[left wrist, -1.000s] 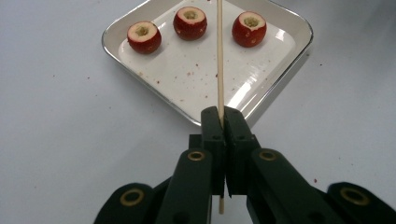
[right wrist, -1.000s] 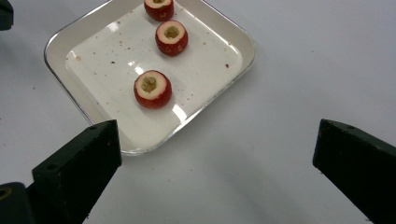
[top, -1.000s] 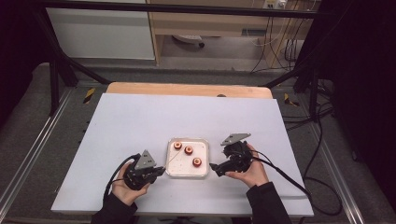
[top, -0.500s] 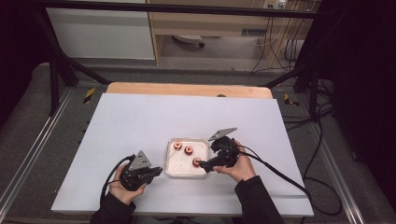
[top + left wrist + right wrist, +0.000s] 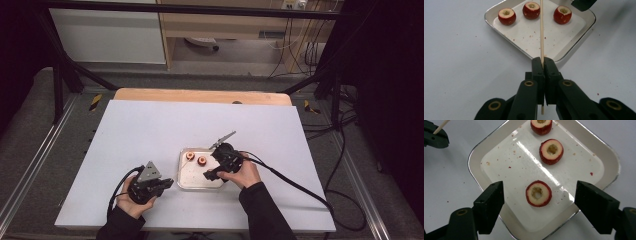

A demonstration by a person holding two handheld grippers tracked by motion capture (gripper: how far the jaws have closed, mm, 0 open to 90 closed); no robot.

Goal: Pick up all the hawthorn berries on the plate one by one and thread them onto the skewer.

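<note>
While no readable writing shows, left gripper jaws clenched on a thin wooden skewer, right gripper jaws spread wide over a cored red fruit, metal tray on the white table.

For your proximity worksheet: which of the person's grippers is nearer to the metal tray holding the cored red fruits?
Right. The right gripper hangs over the tray, jaws open. The left gripper sits beside it on the table, clamping a wooden skewer.
</note>
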